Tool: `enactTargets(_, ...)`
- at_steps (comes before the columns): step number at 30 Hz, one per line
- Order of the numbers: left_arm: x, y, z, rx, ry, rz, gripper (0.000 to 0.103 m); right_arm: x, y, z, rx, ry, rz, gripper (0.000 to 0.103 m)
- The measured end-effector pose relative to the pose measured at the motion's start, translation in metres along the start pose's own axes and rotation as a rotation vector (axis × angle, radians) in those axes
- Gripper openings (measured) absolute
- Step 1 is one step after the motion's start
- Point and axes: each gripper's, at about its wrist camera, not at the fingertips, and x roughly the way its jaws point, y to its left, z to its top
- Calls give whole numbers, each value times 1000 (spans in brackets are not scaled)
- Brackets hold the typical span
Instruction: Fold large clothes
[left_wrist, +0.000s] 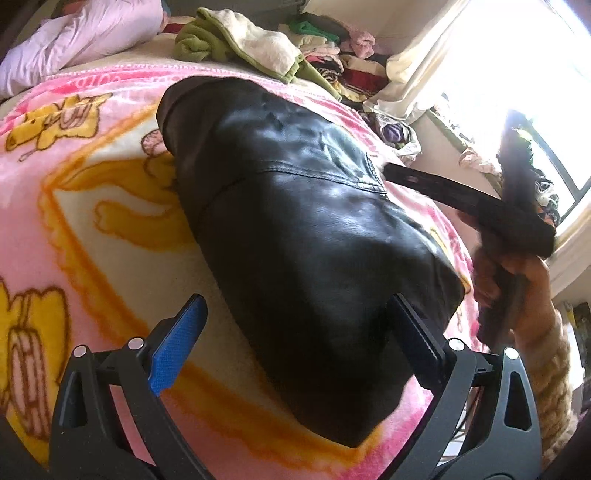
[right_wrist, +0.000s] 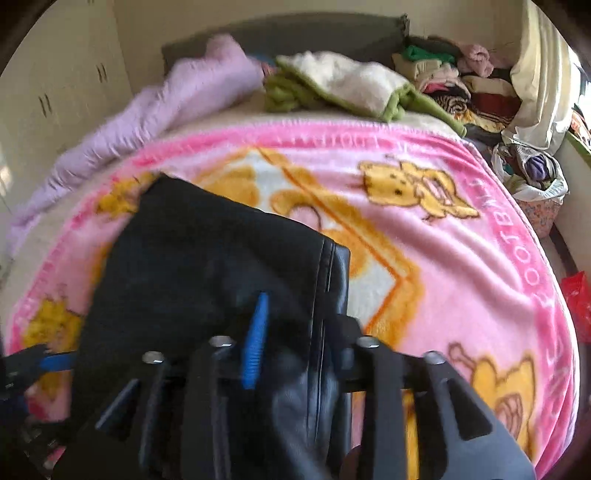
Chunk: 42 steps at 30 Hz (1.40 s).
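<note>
On the pink cartoon blanket (left_wrist: 92, 221), left gripper (left_wrist: 295, 347) hovered spread; right gripper (right_wrist: 299, 332) pinched the black leather jacket (left_wrist: 303, 229), whose slick hide might slip free.

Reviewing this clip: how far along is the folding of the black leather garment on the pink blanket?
Done: the black leather garment already lies as a compact, doubled bundle on the pink blanket. In hand: the right gripper appears closed on a seamed edge, though that view is blurred; the left gripper is open over the near end, gripping nothing. Left: apparently a last fold or smoothing. Other clothes are heaped behind.
</note>
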Motion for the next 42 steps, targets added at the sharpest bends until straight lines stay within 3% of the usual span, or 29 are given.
enactTargets(5, -12, -8, -7, 5, -17, -26, 91, -54, -2, -25, 3, -63, 29, 37)
enactTargets(8, -13, -14, -14, 12, -12, -34, 91, -73, -4, -48, -7, -56, 41, 37)
enactTargets(11, -10, -18, -20, 37, -5, 3, 91, -85, -5, -75, -6, -39, 54, 37)
enactTargets(14, -3, -21, -24, 42, 8, 23, 91, -82, -1, -98, -15, -7, 41, 37)
enactTargets(18, 7, -18, -27, 26, 24, 37, 93, -57, 1, -117, -16, 37, -48, 36)
enactTargets(23, 9, -20, -32, 16, 28, 41, 93, -36, -5, -128, 42, 32, -54, 38)
enactTargets(29, 5, -23, -32, 10, 28, 56, 93, -39, -11, -131, 105, 24, -47, 42)
enactTargets(33, -2, -27, -33, 19, 25, 59, 93, -53, -4, -134, 113, -16, -77, 49)
enactTargets(35, -9, -28, -33, 18, 15, 51, 93, -62, 1, -136, 108, -42, -99, 67)
enactTargets(37, -14, -28, -33, 15, 4, 46, 93, -73, 5, -138, 114, -69, -115, 78)
enactTargets(42, -28, -33, -33, 25, -10, 34, 93, -97, 14, -144, 123, -124, -107, 90)
